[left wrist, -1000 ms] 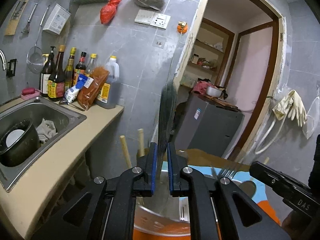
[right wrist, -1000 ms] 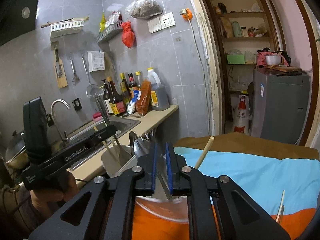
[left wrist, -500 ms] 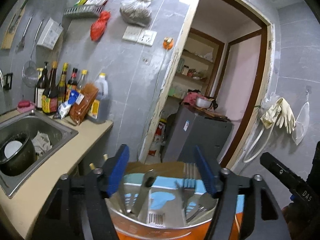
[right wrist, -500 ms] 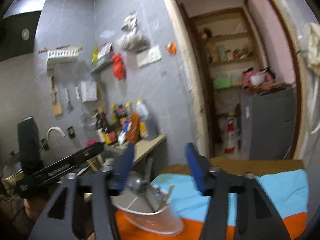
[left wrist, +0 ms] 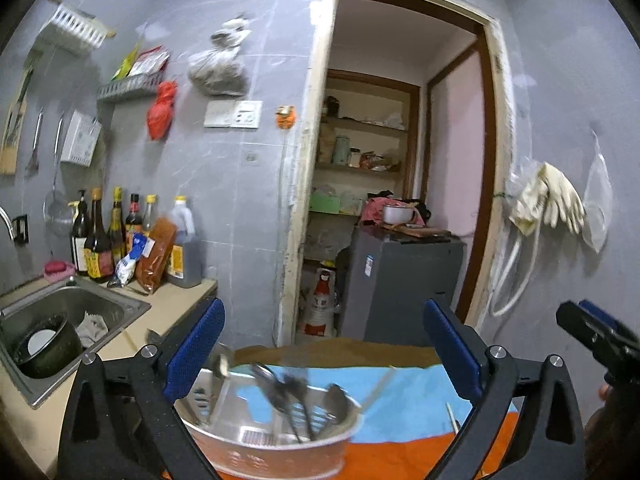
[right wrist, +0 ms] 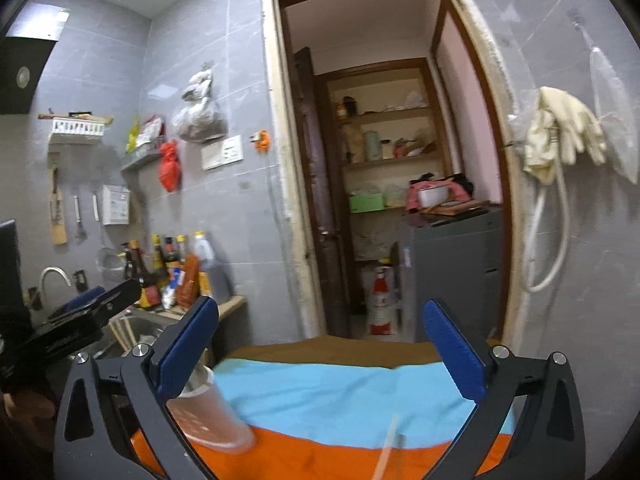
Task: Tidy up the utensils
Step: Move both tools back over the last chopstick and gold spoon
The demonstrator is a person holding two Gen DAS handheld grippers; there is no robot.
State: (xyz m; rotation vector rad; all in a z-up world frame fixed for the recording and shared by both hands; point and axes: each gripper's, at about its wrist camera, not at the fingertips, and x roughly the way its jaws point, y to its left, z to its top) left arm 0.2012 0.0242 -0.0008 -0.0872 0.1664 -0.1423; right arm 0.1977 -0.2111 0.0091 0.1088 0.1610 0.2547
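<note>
A: Left gripper [left wrist: 322,354] is opening, empty; a second ago it pinched a utensil, now dropped in the metal holder [left wrist: 276,436] at the cloth's [right wrist: 340,396] left edge.

B: Right gripper [right wrist: 320,354] is spreading too, likewise empty. One chopstick [right wrist: 386,448] remains.

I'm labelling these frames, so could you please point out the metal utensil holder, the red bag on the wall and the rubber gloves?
metal utensil holder [left wrist: 280,454], left wrist view, front wall
red bag [left wrist: 161,110], left wrist view, middle
rubber gloves [right wrist: 568,132], right wrist view, palm
</note>
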